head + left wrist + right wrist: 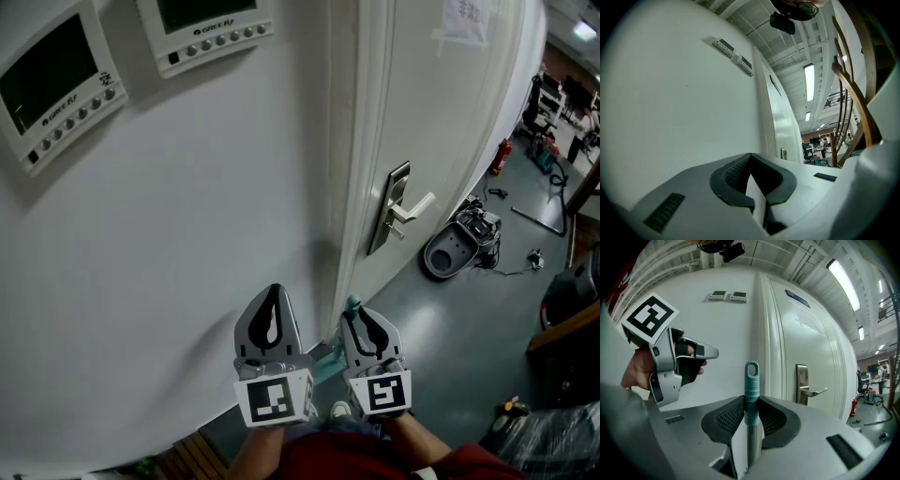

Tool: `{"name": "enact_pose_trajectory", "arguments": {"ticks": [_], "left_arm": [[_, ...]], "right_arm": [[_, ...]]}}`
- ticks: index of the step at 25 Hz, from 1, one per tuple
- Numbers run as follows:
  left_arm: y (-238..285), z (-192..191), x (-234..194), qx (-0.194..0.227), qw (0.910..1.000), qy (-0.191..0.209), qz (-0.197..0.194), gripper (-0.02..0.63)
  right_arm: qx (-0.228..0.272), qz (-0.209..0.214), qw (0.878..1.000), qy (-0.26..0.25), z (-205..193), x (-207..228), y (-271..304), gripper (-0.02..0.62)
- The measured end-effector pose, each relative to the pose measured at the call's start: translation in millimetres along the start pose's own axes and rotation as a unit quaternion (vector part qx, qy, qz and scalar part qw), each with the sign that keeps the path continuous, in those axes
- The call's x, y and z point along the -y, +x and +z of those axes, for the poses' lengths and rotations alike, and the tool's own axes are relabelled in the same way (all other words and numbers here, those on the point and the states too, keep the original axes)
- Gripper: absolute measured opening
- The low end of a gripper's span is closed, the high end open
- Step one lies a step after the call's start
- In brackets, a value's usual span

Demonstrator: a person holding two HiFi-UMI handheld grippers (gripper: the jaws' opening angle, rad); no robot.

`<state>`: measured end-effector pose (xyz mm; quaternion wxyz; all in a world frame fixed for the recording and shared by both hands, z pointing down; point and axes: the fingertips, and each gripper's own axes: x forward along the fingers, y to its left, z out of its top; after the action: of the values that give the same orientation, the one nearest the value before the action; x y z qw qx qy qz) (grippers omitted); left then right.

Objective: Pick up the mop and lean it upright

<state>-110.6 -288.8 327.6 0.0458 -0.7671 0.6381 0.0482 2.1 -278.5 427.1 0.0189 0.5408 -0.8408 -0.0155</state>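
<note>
"GREE" brand on the left wall panel [58, 82], same brand on the right wall panel [204, 26], door paper [466, 17] print unreadable

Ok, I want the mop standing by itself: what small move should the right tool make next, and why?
Probably ease the mop handle forward until its teal top rests against the wall. The right tool grips it upright near that top, and it seems not to touch the wall yet.

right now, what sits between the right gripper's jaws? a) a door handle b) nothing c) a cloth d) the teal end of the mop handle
d: the right gripper has its jaws pressed on the mop handle at its teal grip, which stands upright between them.
</note>
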Motion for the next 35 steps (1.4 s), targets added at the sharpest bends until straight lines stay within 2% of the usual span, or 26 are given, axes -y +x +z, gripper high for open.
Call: {"name": "enact_pose_trajectory", "arguments": {"ticks": [17,28,35], "left_arm": [[1.3,0.1,-1.7,0.000,1.0000,0.006,0.005,0.014],[-0.5,-1.4,-0.8,-0.002,0.9999,-0.009,0.005,0.014],[-3.4,-3.1,-5.9,-0.005,0.9999,0.011,0.011,0.013]], "right_arm": [[-0.104,0.001,0.995,0.005,-94.5,-5.6,5.5,0.107],[-0.101,-0.003,0.995,0.011,-98.9,-6.9,10.7,0.107],[-0.101,-0.001,0.995,0.013,-87.5,-9.4,32.6,0.107]]}}
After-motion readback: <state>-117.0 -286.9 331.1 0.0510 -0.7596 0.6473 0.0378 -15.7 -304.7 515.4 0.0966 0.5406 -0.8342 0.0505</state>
